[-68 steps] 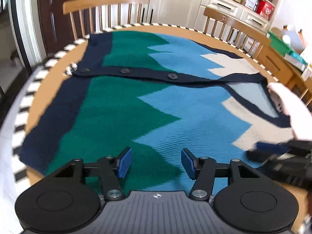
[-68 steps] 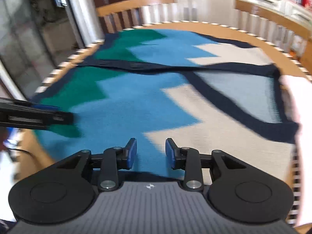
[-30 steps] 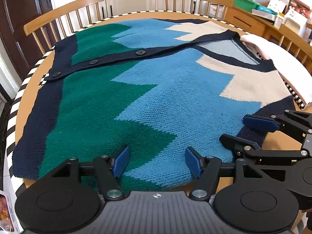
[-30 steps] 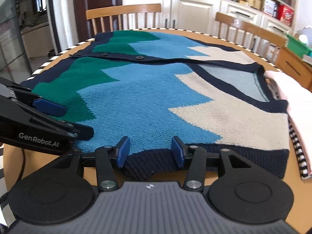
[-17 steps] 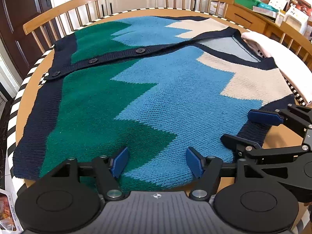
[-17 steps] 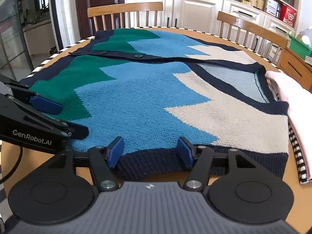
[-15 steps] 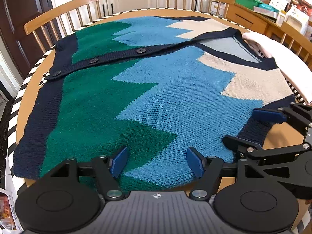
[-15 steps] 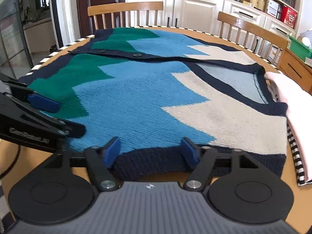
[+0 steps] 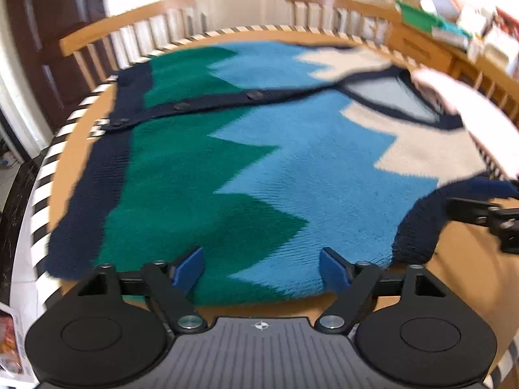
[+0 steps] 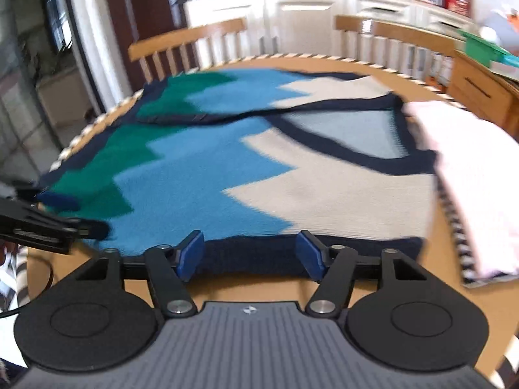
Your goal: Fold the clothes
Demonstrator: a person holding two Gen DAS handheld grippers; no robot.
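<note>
Now I hover both grippers at the flat cardigan's (image 9: 292, 168) near edge, left gripper (image 9: 262, 267) spreading, right gripper (image 10: 248, 253) narrowing, both empty, ready to pinch.

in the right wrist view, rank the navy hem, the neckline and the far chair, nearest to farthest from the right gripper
1. Navy hem, between the closing fingers of the right gripper.
2. Neckline, mid-table, right of centre.
3. Far chair, behind the table, upper left.
</note>
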